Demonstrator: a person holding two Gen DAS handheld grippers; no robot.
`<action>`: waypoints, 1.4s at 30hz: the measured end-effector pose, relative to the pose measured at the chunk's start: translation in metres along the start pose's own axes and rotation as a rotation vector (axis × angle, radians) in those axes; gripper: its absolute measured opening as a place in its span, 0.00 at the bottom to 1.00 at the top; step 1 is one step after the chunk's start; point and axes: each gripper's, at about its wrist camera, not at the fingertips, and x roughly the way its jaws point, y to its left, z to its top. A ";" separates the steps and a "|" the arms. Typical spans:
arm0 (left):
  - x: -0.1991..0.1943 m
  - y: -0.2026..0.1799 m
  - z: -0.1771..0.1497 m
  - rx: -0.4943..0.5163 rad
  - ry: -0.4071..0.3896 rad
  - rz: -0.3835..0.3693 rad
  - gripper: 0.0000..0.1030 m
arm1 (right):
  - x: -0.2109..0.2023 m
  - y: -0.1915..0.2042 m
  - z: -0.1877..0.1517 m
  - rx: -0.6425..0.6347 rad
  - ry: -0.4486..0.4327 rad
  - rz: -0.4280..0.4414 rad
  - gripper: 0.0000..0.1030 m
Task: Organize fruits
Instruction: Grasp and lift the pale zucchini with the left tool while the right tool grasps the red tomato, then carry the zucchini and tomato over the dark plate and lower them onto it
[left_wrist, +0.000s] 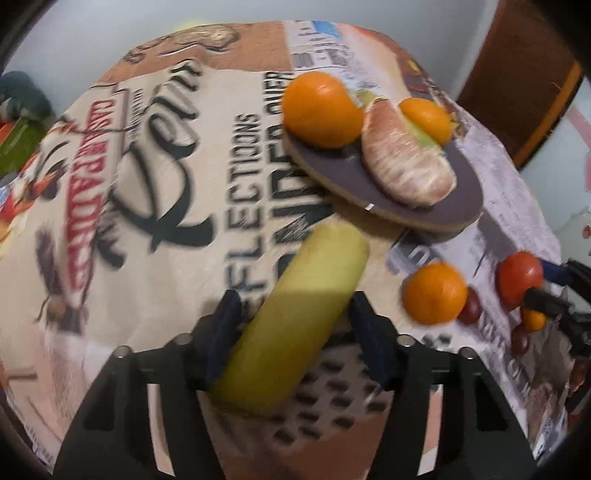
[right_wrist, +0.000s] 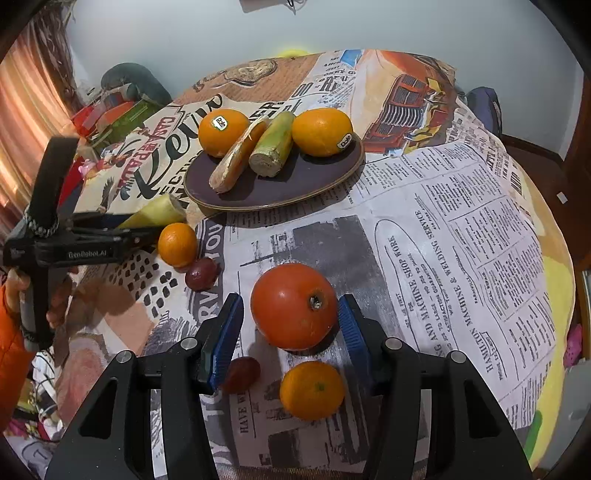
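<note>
In the left wrist view a yellow-green cane piece (left_wrist: 306, 295) lies slantwise between the pads of my left gripper (left_wrist: 294, 299), which is shut on it. The right wrist view shows that left gripper (right_wrist: 155, 225) at the left, with the cane piece (right_wrist: 159, 212) in it. My right gripper (right_wrist: 290, 301) straddles a red tomato (right_wrist: 293, 306) on the cloth, with a thin gap at its left pad. Farther back, a dark plate (right_wrist: 280, 199) holds two oranges (right_wrist: 223, 131), a pomelo segment (right_wrist: 240, 155) and another cane piece (right_wrist: 273, 144).
A small orange (right_wrist: 177, 243) and a dark red fruit (right_wrist: 201, 273) lie loose near the left gripper. Another small orange (right_wrist: 312, 389) and a red fruit (right_wrist: 242, 373) lie under my right gripper. The newspaper-print cloth (right_wrist: 461, 221) covers a round table. A hand (right_wrist: 55, 306) in an orange sleeve holds the left gripper.
</note>
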 end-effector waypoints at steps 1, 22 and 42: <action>-0.003 0.004 -0.004 -0.018 0.006 -0.005 0.55 | 0.000 0.000 0.000 0.002 -0.001 0.002 0.49; -0.009 0.005 -0.014 0.010 0.000 -0.055 0.55 | 0.013 0.001 -0.001 -0.016 0.019 -0.027 0.47; -0.035 -0.004 0.012 0.021 -0.135 -0.053 0.38 | -0.005 -0.001 0.012 0.006 -0.056 -0.016 0.43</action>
